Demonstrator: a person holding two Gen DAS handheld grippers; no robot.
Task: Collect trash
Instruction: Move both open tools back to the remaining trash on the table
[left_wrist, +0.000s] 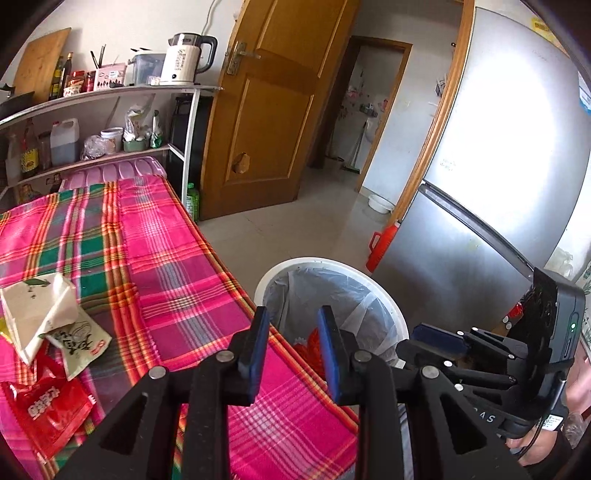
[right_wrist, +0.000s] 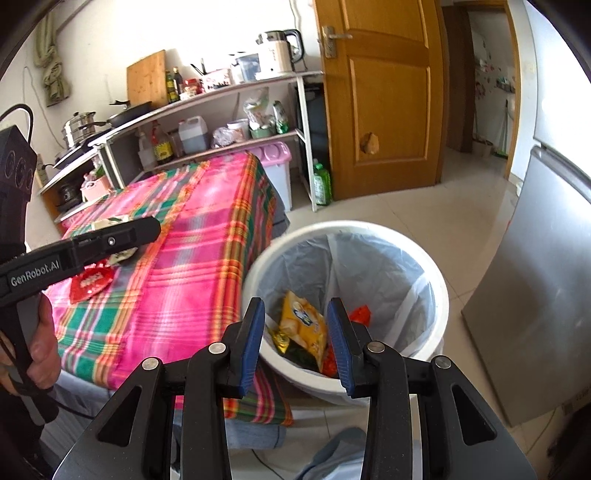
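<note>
A white trash bin (right_wrist: 439, 284) with a clear liner stands on the floor beside the table; it also shows in the left wrist view (left_wrist: 391, 306). Inside lie a yellow snack bag (right_wrist: 303, 325) and red wrappers (right_wrist: 360, 314). My right gripper (right_wrist: 295, 339) is open and empty, above the bin's near rim. My left gripper (left_wrist: 291, 350) is open and empty, over the table edge next to the bin. On the plaid tablecloth (left_wrist: 177, 266) lie white paper wrappers (left_wrist: 37, 314), a printed packet (left_wrist: 83, 341) and a red plastic bag (left_wrist: 40, 410).
A shelf (left_wrist: 110, 92) with a kettle (left_wrist: 184, 59), bottles and jars stands behind the table. A wooden door (left_wrist: 266, 122) is open beyond it. A silver fridge (left_wrist: 498, 177) stands right of the bin, with a red dustpan (left_wrist: 380, 243) beside it. A green bottle (right_wrist: 321, 184) is on the floor.
</note>
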